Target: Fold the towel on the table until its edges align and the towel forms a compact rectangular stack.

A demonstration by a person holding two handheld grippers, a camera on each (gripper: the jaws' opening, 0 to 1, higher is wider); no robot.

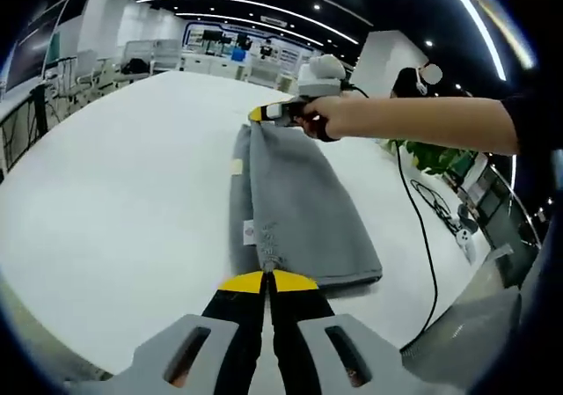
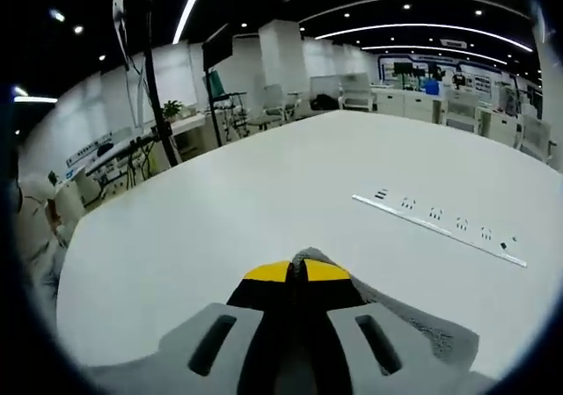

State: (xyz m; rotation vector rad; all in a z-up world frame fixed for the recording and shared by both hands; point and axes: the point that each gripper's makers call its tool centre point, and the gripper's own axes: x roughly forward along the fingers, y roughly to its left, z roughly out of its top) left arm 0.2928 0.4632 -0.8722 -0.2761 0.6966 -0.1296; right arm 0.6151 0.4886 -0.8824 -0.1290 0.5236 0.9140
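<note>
1. Left gripper (image 1: 266, 281): yellow-tipped jaws pressed together, clamped on the near corner of the grey towel (image 1: 295, 210), seen in the left gripper view.
2. Towel: folded into a long narrow strip, lying on the white bench (image 1: 123, 193), stretched between the two grippers; small white label near the near end, folded edge running along the strip's left side.
3. Right gripper (image 1: 266, 112) at the towel's far end in the left gripper view, yellow tips pinched on the far corner, held by a person's hand (image 1: 321, 118) with a bare forearm reaching in from the right; black cable hanging below the arm.
4. Right gripper view: own jaws (image 2: 296, 272) closed together on a bunched bit of grey towel (image 2: 413, 325), more fabric trailing to the right below.
5. Row of small marks on a pale strip (image 2: 440, 223) across the bench beyond.
</note>
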